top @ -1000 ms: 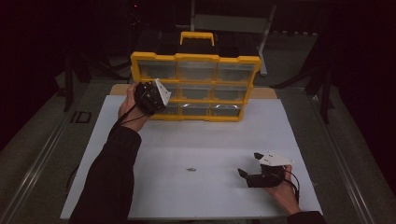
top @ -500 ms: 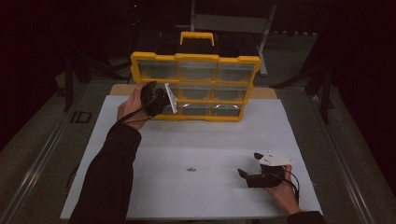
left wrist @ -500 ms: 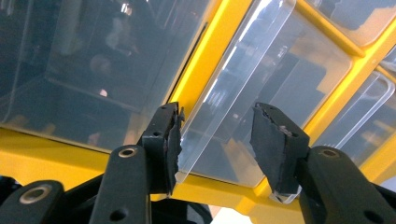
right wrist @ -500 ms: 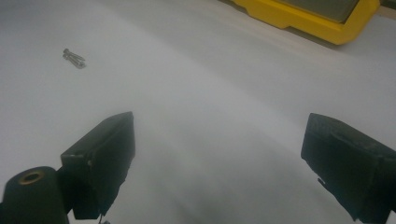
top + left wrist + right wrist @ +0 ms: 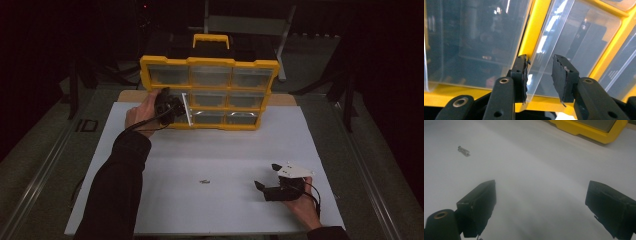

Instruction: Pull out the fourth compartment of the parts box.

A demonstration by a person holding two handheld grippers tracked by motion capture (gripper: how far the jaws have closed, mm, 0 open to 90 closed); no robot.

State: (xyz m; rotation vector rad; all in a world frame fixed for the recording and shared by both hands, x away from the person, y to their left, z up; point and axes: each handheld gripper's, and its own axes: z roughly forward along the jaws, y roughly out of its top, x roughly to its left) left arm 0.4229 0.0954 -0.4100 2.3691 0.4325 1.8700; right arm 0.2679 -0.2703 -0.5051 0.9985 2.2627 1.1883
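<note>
Yellow organizer [image 5: 210, 95] stands at the bench's [image 5: 225, 150] far edge. My left hand-held gripper [image 5: 539, 75] has just been closing around its clear drawer front [image 5: 544, 57], one pad touching, other just off; earlier it hovered wider. Right hand-held gripper [image 5: 540, 207] spread, unmoved. Screws [image 5: 463, 150] lie apart; drawer contents unreadable through glare.

I see a flat white worktop [image 5: 210, 155] under a dim light. At its far edge stands a yellow plastic organiser case with clear drawers [image 5: 210, 92], set upright. Near the middle of the worktop lies a small silvery metal screw [image 5: 203, 181], well apart from the case.
</note>
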